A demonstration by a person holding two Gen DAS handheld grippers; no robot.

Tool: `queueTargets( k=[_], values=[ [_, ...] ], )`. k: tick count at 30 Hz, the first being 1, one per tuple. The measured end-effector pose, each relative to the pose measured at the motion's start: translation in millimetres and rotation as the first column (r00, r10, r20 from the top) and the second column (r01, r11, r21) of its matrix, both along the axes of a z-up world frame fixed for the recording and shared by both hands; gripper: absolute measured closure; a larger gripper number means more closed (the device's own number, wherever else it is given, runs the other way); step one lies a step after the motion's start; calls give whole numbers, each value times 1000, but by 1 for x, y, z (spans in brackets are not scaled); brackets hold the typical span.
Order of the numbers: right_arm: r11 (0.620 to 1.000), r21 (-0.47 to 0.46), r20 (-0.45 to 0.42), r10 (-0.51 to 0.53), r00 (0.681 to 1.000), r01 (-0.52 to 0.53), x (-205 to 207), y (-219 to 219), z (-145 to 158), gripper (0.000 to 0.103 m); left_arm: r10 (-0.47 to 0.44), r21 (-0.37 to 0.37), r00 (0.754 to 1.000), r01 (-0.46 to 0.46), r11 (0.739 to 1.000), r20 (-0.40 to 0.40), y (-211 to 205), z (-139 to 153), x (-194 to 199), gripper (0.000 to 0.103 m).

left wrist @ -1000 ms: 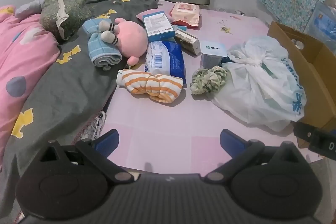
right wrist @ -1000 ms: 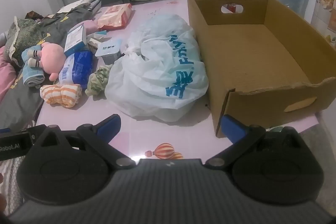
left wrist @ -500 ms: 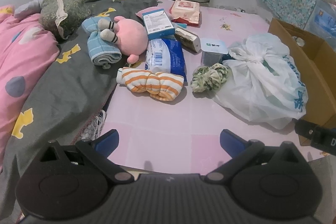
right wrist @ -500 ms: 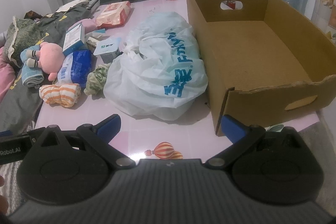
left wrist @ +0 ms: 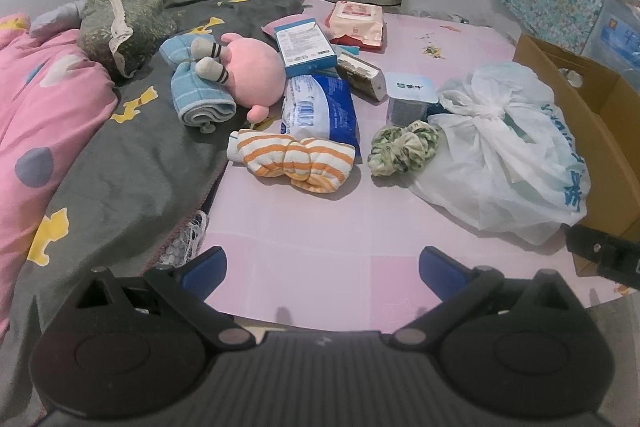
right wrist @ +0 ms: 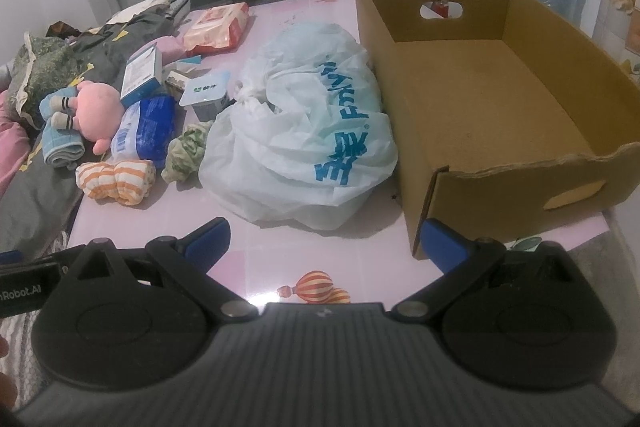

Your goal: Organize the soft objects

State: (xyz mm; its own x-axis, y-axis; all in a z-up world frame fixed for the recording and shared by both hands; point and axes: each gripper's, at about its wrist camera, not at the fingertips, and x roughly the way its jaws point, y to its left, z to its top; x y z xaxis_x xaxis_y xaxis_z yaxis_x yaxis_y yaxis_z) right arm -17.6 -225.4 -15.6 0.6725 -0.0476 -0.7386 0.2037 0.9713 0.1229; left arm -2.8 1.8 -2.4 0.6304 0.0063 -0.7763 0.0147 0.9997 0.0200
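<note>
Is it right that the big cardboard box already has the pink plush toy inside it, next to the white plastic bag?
Not quite. The cardboard box beside the white plastic bag holds nothing; the right wrist view shows its bare floor. The pink plush toy lies across the table by the dark blanket.

Pale pink glossy table (left wrist: 320,227), open brown cardboard box (right wrist: 480,115) right, tied white plastic bag (right wrist: 304,131) beside it, orange-striped rolled cloth (left wrist: 296,163) left, green scrunchie (left wrist: 404,147) between, blue tissue pack (left wrist: 320,107) farther
</note>
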Motion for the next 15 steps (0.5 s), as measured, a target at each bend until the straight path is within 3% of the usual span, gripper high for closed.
queueTargets(
  k=[15],
  values=[
    [1000, -1, 9, 4, 1000, -4, -1, 3, 2, 1, 2, 11, 1000, -2, 1000, 5, 0, 0, -2, 0]
  ],
)
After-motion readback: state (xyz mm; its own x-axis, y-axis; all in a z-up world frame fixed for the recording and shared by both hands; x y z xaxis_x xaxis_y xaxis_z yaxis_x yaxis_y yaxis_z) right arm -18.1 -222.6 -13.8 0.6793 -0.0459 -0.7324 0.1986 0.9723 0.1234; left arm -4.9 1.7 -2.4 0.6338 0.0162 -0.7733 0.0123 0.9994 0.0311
